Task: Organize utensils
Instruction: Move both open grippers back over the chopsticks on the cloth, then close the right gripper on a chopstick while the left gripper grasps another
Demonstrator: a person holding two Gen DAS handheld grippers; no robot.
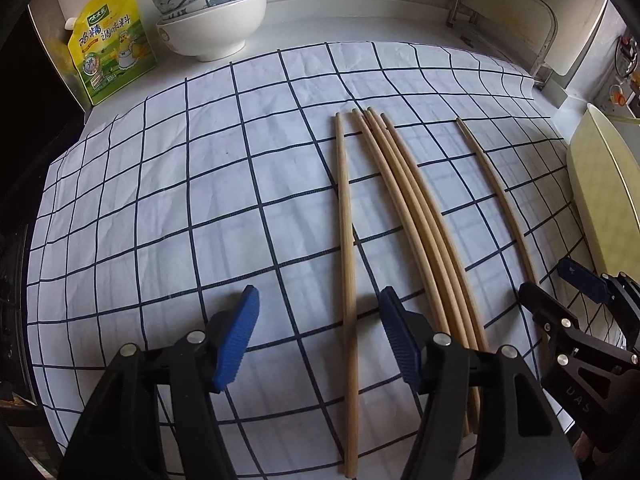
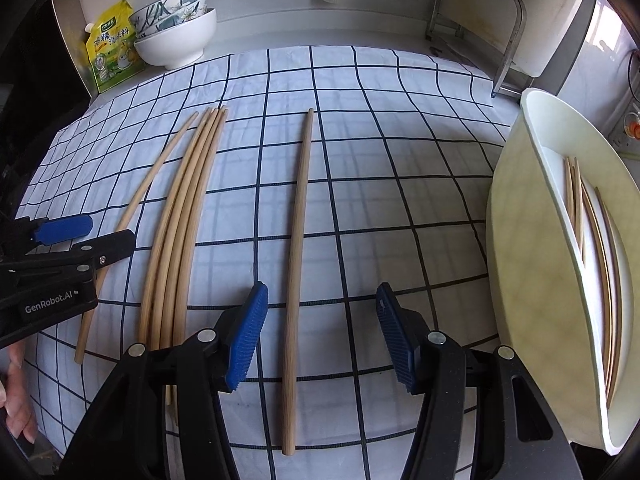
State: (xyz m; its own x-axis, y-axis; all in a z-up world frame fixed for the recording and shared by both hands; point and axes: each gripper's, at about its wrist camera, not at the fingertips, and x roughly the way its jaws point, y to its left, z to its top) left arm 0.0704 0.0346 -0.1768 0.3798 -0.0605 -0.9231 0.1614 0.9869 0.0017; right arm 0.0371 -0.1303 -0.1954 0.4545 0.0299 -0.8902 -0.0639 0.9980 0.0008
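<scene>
Several wooden chopsticks lie lengthwise on a blue-checked white cloth (image 1: 160,208). In the left wrist view one chopstick (image 1: 347,264) lies between the fingers of my open, empty left gripper (image 1: 316,340), a bundle of three (image 1: 424,232) lies just right of it, and a lone one (image 1: 500,192) farther right. In the right wrist view my right gripper (image 2: 320,336) is open and empty, astride that lone chopstick (image 2: 295,280). The bundle (image 2: 180,232) is to its left. A cream oval tray (image 2: 516,264) at the right holds several chopsticks (image 2: 600,264).
Stacked bowls (image 1: 212,12) and a yellow seasoning pouch (image 1: 108,40) stand at the back left. A metal rack with a board (image 1: 512,8) stands at the back right. The left gripper (image 2: 68,240) shows at the left edge of the right wrist view.
</scene>
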